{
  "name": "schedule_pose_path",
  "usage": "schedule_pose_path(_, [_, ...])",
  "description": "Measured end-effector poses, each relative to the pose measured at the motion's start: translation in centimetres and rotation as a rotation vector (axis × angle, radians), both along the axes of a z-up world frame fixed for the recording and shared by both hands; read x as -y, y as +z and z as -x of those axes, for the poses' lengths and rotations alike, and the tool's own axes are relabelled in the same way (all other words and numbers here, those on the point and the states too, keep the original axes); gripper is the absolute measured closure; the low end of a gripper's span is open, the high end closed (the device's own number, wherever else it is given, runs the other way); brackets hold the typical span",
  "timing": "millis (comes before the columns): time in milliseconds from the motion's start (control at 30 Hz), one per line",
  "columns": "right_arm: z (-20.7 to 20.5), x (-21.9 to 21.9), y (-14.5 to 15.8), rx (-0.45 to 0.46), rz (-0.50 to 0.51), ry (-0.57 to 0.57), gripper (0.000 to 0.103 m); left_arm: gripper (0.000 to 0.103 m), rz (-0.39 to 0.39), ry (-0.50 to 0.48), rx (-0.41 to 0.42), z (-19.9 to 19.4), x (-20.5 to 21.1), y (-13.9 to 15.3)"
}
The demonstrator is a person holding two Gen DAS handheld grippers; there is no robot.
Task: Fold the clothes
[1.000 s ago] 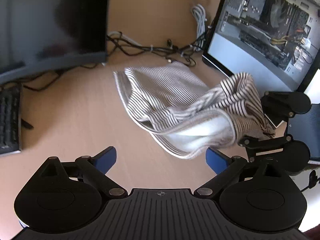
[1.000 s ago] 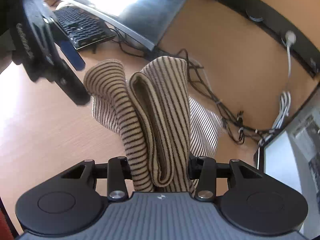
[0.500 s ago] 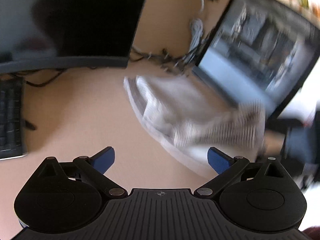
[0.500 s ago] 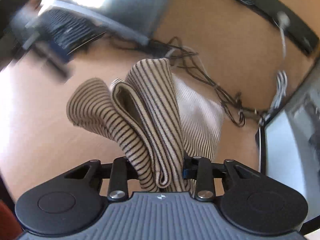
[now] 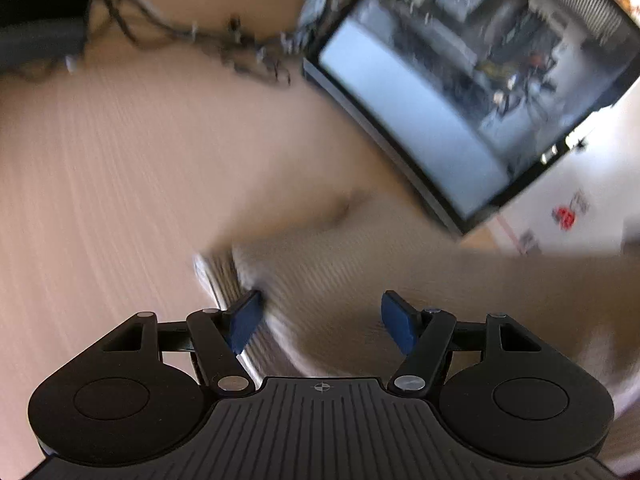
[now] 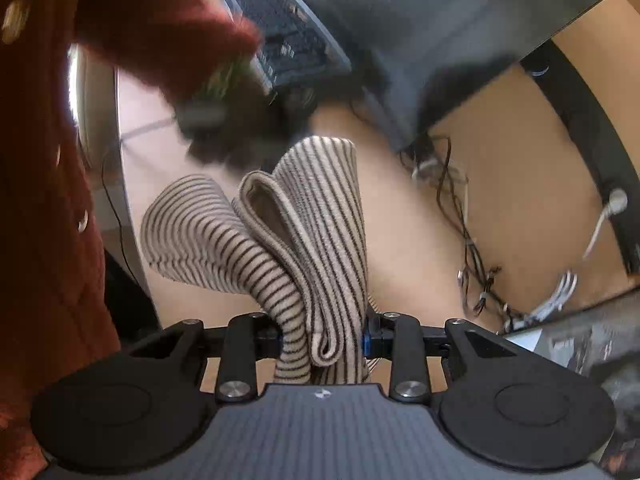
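No brand, label or writing can be read in either view; small red and dark marks on the white surface at the right edge of the left wrist view are too blurred to make out.

The left wrist view is smeared by motion. It shows the left gripper (image 5: 320,312) angled down over the wooden desk (image 5: 120,168), its blue fingertips (image 5: 246,318) set around a corner of the striped garment (image 5: 320,280). The jaws have just been closing and stand partly open; the cloth lies between them, and whether the pads press on it cannot be told through the blur. Beyond it stand an open computer case (image 5: 460,92) and a tangle of cables (image 5: 240,52).

The right wrist view is sharper. Only there does the grip show clearly: the right gripper (image 6: 324,338) has its jaws drawn narrow and clamped on a bunched fold of the striped garment (image 6: 304,232), which rises from the fingers in loops above the desk (image 6: 500,184). This view alone shows the person's rust-red fuzzy sleeve (image 6: 160,36) reaching across the upper left, with a dark blurred shape below it, a black keyboard (image 6: 280,36), the underside of a monitor (image 6: 440,20), and white and black cables (image 6: 472,264) along the desk's back edge.
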State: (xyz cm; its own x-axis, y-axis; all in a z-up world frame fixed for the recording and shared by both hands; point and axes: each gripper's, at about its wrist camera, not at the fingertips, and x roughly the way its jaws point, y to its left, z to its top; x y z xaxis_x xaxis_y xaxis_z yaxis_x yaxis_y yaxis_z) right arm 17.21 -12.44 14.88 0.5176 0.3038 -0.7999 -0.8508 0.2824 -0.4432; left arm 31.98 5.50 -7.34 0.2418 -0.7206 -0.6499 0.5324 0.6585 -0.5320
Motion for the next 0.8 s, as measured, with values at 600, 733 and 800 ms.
schedule_pose_path(600, [-13.9, 0.9, -10.5, -0.229, -0.188, -0.157, 0.066, 0.002, 0.039, 0.128, 0.175, 5.2, -5.1, 7.0])
schedule_pose_path(733, [-12.1, 1.3, -7.1, -0.224, -0.230, -0.156, 0.070, 0.000, -0.036, -0.005, 0.273, 6.8, -0.8, 7.5])
schedule_pose_path(800, [-11.5, 1.6, -5.3, -0.257, -0.255, -0.132, 0.071, 0.000, -0.087, -0.037, 0.324, 7.3, 1.0, 7.0])
